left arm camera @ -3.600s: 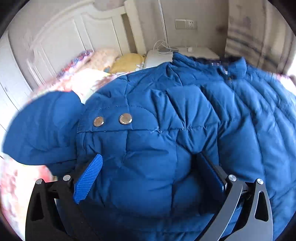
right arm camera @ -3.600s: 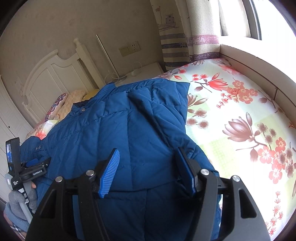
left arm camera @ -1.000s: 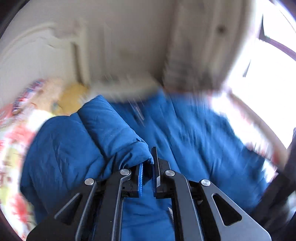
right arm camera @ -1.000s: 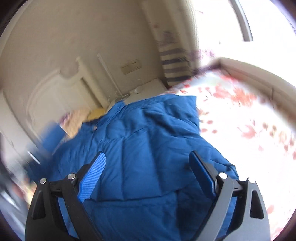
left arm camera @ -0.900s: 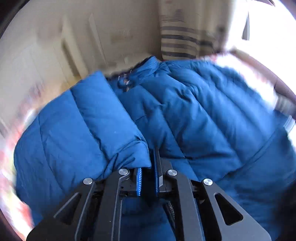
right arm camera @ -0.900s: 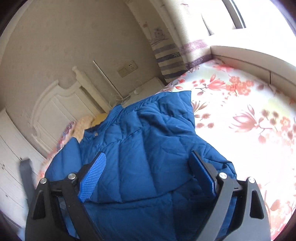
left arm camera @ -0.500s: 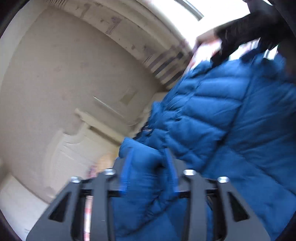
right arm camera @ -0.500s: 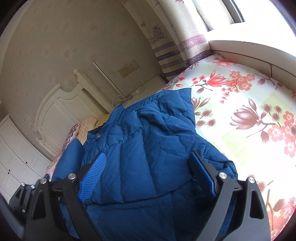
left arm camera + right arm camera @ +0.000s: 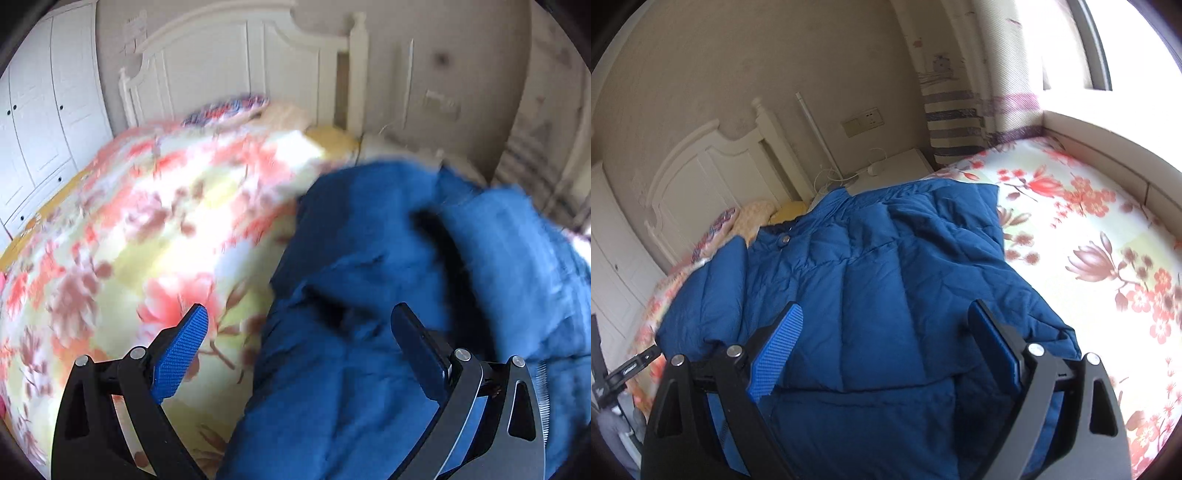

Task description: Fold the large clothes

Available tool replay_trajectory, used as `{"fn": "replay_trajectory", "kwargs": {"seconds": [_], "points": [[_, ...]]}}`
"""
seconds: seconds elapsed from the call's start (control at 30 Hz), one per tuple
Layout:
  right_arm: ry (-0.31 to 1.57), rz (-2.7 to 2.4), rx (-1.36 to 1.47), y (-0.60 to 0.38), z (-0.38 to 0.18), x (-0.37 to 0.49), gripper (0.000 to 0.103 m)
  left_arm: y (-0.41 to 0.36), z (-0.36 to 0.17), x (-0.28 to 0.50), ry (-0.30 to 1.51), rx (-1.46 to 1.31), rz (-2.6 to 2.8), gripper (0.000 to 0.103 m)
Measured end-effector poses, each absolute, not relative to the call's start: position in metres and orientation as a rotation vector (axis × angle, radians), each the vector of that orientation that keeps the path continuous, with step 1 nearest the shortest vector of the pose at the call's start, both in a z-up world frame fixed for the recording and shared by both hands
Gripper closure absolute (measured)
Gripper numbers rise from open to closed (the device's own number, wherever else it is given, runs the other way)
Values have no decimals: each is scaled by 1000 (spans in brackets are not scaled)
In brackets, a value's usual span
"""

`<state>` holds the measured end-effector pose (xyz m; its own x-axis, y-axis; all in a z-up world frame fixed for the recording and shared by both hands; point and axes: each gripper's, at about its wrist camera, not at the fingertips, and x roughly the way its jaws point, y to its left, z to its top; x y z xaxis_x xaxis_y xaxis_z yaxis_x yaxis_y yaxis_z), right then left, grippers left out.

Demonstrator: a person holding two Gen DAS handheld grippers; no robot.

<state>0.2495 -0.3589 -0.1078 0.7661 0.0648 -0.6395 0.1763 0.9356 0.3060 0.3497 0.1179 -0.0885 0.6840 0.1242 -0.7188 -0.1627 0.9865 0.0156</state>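
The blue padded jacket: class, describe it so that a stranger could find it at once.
Start at the bed with the floral sheet. On it lies the blue padded jacket, its collar towards the white headboard. It is the only plain blue, quilted thing there.

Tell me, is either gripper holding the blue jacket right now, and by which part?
Neither. The left gripper has just opened off the jacket; the right gripper hangs open above it.
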Motion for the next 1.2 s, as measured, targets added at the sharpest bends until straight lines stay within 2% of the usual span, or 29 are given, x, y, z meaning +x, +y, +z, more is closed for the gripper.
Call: {"fn": "replay_trajectory", "kwargs": {"seconds": [0.23,0.47,0.57,0.7,0.73,0.77,0.8,0.87,0.97,1.03,1.1,1.17,1.2], "points": [[679,68,-39,-268,-91,248,13,137,-108,349,857,-177,108,4],[701,276,-619,-119,-116,255,13,136,-108,345,847,-169,120,4],[682,292,-689,-90,-122,269,13,138,-107,349,850,-171,119,4],[692,318,-646,-78,-120,287,14,138,-107,349,852,-177,116,4],[700,358,-620,-80,-118,290,18,138,-108,349,854,-178,116,4],[705,385,-585,-85,-114,295,45,138,-108,350,854,-179,115,4],[708,408,-516,-96,-109,297,63,138,-108,350,855,-181,115,4],[673,434,-215,-139,-81,303,77,138,-108,349,853,-182,115,4],[593,361,247,-233,-57,299,83,138,-108,349,854,-181,115,4],[556,251,634,-314,-70,289,84,138,-108,349,855,-182,115,4],[599,139,811,-362,-95,282,84,138,-108,349,855,-182,115,4],[682,53,808,-382,-117,282,78,138,-109,350,856,-182,115,4],[718,44,826,-388,-129,282,69,138,-109,349,857,-182,115,4]]}}
